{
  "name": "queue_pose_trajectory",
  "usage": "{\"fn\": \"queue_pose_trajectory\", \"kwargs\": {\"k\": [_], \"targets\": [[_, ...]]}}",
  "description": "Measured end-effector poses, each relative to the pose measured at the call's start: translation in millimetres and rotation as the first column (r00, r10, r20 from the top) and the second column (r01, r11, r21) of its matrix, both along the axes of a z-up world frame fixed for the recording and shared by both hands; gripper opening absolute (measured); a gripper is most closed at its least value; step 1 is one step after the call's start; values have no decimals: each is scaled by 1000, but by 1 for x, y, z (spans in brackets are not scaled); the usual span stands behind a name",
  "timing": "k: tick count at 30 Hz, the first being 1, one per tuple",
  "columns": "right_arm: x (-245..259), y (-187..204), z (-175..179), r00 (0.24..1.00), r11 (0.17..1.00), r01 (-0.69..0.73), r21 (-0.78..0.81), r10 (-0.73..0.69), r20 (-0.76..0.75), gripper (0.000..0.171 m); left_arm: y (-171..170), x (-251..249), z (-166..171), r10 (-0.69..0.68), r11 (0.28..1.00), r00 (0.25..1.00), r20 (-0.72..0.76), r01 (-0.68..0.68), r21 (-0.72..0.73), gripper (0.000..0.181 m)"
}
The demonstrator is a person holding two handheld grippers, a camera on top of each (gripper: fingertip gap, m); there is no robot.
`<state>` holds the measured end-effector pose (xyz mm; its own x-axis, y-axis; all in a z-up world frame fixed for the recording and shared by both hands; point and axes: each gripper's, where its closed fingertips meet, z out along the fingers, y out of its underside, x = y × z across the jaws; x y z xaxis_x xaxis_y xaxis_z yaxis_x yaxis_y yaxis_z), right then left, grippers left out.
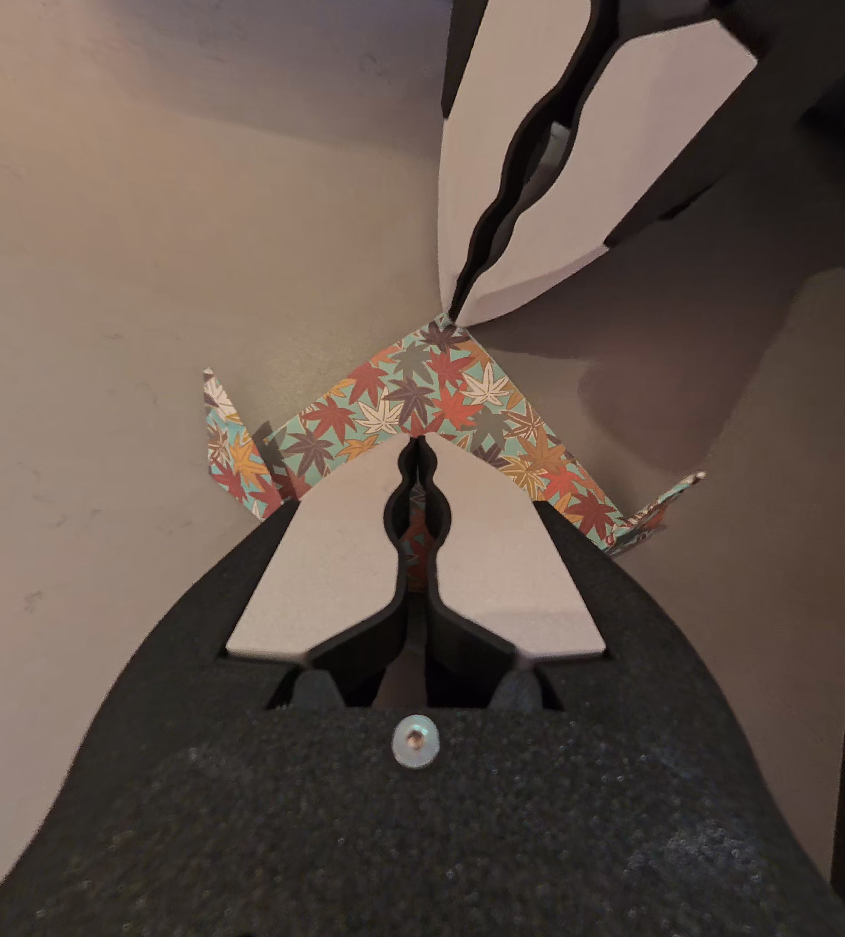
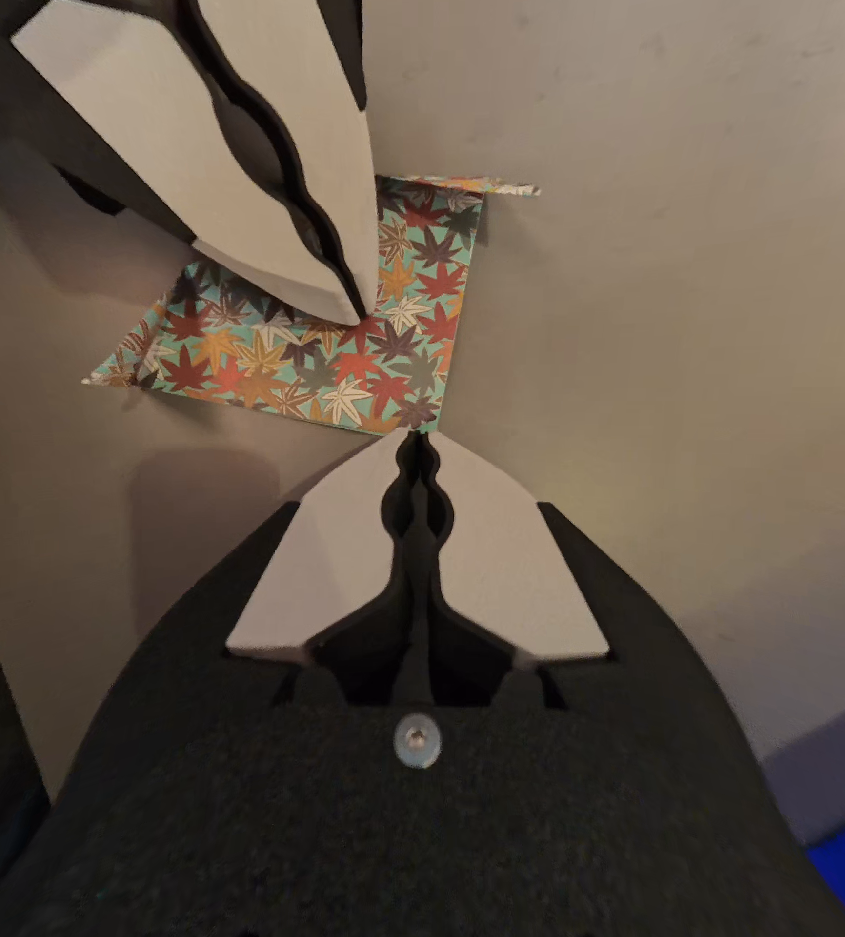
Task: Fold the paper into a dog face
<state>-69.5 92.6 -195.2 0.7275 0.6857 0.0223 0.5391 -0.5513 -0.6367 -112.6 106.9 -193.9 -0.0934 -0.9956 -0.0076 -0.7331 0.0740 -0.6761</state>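
No writing, number, brand or sign could be read in either view (the only pattern in sight was a print of leaves, which carried no letters).
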Motion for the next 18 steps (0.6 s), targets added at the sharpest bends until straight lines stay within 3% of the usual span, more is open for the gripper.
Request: {"fn": "queue_pose_trajectory", "kwargs": {"k": [13, 18], "targets": [[-29, 11, 6, 975, 998, -32, -59, 18, -220, 1, 0, 0, 0, 0, 1000, 1000, 0, 0, -1, 0], [-37, 10, 12, 940, 991, -52, -125, 6, -342, 12, 0, 0, 0, 0, 1000, 1000, 0, 0, 3, 0]]}}
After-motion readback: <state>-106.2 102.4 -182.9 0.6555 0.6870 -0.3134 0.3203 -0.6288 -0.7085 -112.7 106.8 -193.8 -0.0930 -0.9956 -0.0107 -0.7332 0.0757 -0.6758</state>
